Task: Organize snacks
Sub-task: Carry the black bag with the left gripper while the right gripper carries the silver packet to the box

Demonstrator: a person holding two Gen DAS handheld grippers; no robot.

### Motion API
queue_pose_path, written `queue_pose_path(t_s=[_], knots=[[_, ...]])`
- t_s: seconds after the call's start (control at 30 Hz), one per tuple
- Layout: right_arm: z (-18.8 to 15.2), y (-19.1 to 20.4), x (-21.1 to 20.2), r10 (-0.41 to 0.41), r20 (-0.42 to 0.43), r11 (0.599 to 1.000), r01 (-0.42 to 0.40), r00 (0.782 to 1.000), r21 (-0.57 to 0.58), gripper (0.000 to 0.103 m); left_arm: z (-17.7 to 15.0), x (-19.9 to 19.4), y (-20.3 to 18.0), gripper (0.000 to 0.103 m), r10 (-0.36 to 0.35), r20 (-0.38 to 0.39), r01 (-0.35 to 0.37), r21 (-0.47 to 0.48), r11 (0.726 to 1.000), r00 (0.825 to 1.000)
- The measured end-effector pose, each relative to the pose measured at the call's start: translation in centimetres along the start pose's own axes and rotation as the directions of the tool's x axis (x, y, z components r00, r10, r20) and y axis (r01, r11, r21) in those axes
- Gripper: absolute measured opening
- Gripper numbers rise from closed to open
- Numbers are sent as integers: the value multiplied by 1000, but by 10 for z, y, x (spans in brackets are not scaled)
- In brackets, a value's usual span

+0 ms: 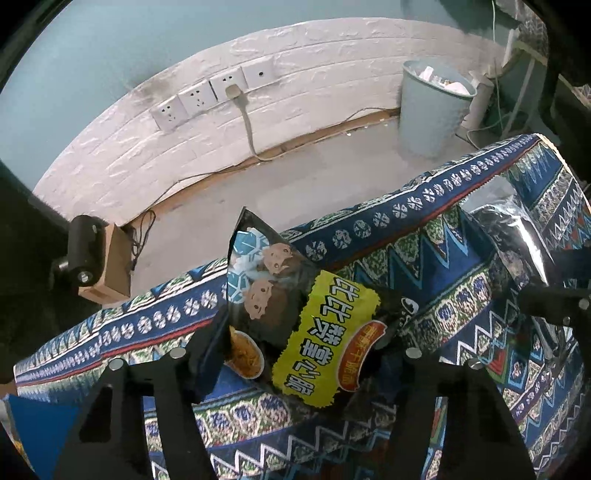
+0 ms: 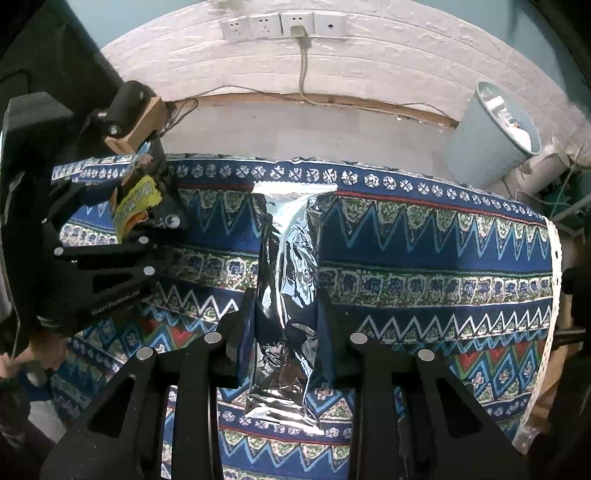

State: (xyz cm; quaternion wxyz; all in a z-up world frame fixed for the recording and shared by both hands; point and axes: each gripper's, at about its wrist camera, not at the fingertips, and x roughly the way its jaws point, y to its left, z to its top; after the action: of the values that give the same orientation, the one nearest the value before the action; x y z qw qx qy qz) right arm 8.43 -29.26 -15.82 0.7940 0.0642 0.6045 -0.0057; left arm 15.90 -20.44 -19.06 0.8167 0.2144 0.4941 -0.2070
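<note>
A black snack bag with a yellow label [image 1: 295, 325] stands tilted over the patterned tablecloth [image 1: 443, 280]. My left gripper [image 1: 295, 339] is shut on it, with both pads pressing its sides. From the right wrist view the same bag [image 2: 136, 206] sits in the left gripper [image 2: 147, 199] at the far left. A silver foil bag [image 2: 288, 266] lies lengthwise on the cloth [image 2: 424, 240]. My right gripper [image 2: 286, 321] is shut on its near half. The foil bag [image 1: 517, 229] and part of the right gripper [image 1: 554, 302] show at the right edge of the left wrist view.
Beyond the table's far edge is bare floor, then a white brick wall with sockets [image 2: 284, 24] and a plugged-in cable. A grey waste bin [image 2: 491, 136] stands at the far right. A small cardboard box [image 1: 110, 269] lies on the floor at the left.
</note>
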Motion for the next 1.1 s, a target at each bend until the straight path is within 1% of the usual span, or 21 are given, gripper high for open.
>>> queue_pose_path(t_s=[0.23, 0.63, 0.87, 1.1], knots=[[-1, 6, -12, -1, 17, 1000, 2, 1000, -19, 28, -14, -24, 5, 66, 51, 29, -51, 1, 999, 998], [-7, 35, -47, 9, 77, 997, -3, 997, -71, 28, -46, -88, 29, 66, 80, 53, -75, -88, 993, 995], [-15, 58, -64, 14, 99, 994, -2, 995, -112, 28, -66, -128, 38, 66, 117, 79, -109, -99, 989, 990], [-21, 75, -80, 29, 121, 991, -13, 992, -130, 28, -84, -159, 47, 66, 126, 88, -115, -126, 985, 988]])
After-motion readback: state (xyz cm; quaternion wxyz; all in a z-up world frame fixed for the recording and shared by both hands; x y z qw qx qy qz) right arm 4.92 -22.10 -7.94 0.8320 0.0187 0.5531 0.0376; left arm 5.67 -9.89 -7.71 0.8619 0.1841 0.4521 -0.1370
